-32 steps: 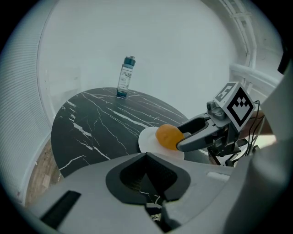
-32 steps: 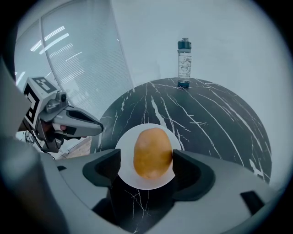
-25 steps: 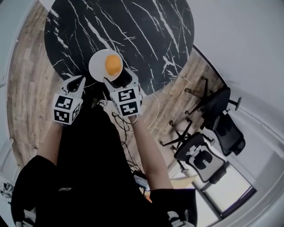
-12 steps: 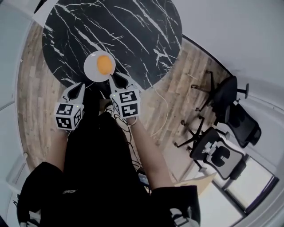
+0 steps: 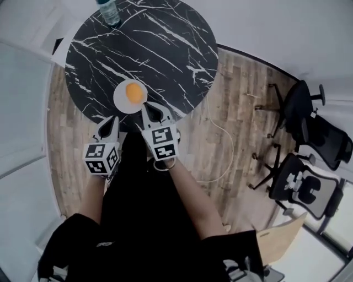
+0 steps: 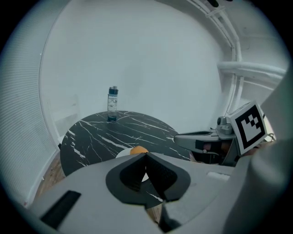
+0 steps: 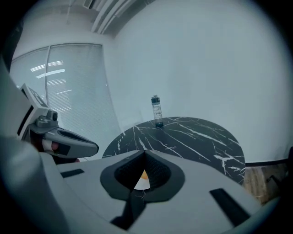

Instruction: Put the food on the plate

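Note:
An orange round piece of food (image 5: 134, 92) lies on a small white plate (image 5: 119, 100) near the front edge of a round black marble table (image 5: 165, 49). My right gripper (image 5: 149, 110) is shut and empty, its tips just short of the plate's near rim. My left gripper (image 5: 112, 122) is shut too, with nothing in it, lower left of the plate, off the table edge. In the left gripper view the food (image 6: 138, 150) peeks over my shut left gripper (image 6: 146, 154), and the right gripper (image 6: 183, 138) is at the right. In the right gripper view the plate (image 7: 141, 184) shows behind my right gripper (image 7: 145, 153).
A clear bottle (image 5: 109, 12) with a dark cap stands at the table's far edge. The floor is wood planks, with a thin cable (image 5: 220, 160) on it. Black office chairs (image 5: 309, 132) stand at the right. The person's dark clothing fills the lower middle.
The right gripper's jaws were open around the food on the plate; they have let go, drawn back toward the person and closed. The food stays on the plate. The head camera has shifted.

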